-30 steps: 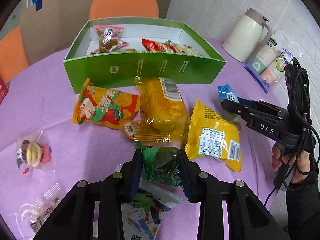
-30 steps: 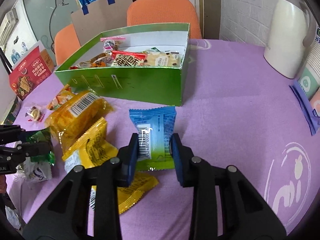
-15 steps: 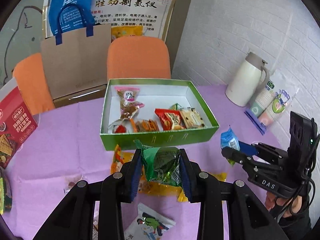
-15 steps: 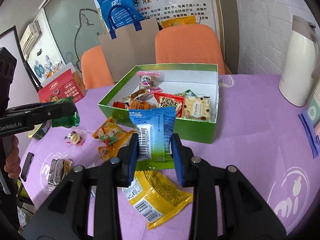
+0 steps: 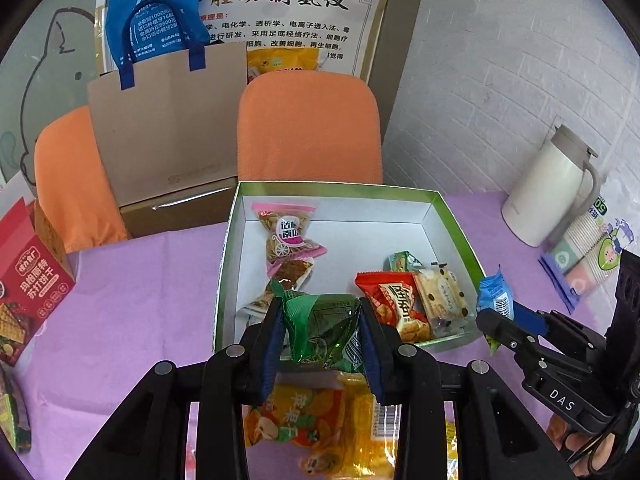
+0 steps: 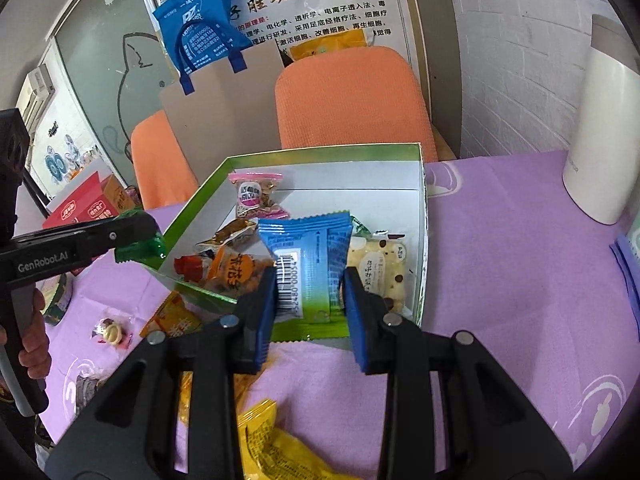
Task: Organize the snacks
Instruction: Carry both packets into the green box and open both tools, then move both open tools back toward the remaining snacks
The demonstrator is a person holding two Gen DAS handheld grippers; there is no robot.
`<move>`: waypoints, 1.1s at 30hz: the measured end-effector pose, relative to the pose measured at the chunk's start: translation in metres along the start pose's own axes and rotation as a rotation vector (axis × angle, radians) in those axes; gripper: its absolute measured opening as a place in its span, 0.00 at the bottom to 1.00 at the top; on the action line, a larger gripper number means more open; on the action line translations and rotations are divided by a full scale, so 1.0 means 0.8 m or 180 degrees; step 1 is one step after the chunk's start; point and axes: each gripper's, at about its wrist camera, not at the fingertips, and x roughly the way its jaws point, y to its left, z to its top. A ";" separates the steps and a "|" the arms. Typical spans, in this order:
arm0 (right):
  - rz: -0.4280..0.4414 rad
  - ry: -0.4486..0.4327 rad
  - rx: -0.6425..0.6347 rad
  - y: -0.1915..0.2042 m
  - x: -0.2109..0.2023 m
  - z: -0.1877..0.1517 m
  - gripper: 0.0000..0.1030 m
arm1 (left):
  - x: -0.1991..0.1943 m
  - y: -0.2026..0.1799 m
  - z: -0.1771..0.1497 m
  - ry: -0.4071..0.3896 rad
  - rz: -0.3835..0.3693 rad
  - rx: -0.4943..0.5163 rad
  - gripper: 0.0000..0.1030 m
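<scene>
My left gripper [image 5: 320,332] is shut on a green snack packet [image 5: 324,330] and holds it above the near wall of the green box [image 5: 452,216]. My right gripper [image 6: 310,300] is shut on a blue snack packet [image 6: 308,264] over the box's [image 6: 420,184] near right part. The box holds several snacks, among them a pink packet [image 5: 286,232], a red packet [image 5: 394,304] and a white cookie packet [image 6: 378,268]. The right gripper [image 5: 498,322] also shows in the left wrist view, and the left gripper [image 6: 148,236] in the right wrist view.
Orange and yellow packets [image 5: 320,424] lie on the purple cloth [image 6: 520,280] in front of the box. A white jug [image 5: 548,192] and paper cups [image 5: 588,236] stand at the right. A red carton [image 5: 28,280] stands at the left. Orange chairs [image 5: 308,128] are behind.
Both grippers have risen from the table with their packets and moved forward to the box. The green packet and the blue packet now hang over the box's near side.
</scene>
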 end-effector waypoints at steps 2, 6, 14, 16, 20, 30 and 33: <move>-0.0016 0.0032 0.0007 -0.004 0.014 0.003 0.34 | 0.017 0.003 0.003 0.0036 0.0016 -0.0023 0.34; -0.0035 0.0095 -0.0043 -0.006 0.040 0.008 0.34 | 0.047 0.012 0.005 0.0131 0.0029 -0.0067 0.35; -0.0186 -0.0082 -0.0411 0.006 0.046 0.004 0.97 | 0.058 0.022 -0.004 -0.0032 0.0267 0.0002 0.95; -0.0216 -0.0080 -0.0433 0.007 0.043 0.003 0.97 | 0.054 0.026 -0.005 -0.0076 0.0287 -0.0027 0.99; -0.0242 -0.0066 -0.0451 0.011 0.032 0.000 0.99 | 0.041 0.031 -0.009 -0.0107 0.0303 -0.0094 0.99; -0.0187 -0.0213 -0.0626 0.043 -0.028 -0.017 0.99 | -0.021 0.021 -0.029 -0.0341 0.0357 -0.0007 1.00; -0.0146 -0.0260 -0.0682 0.056 -0.050 -0.025 0.99 | -0.045 0.018 -0.037 -0.0404 0.0330 -0.0008 1.00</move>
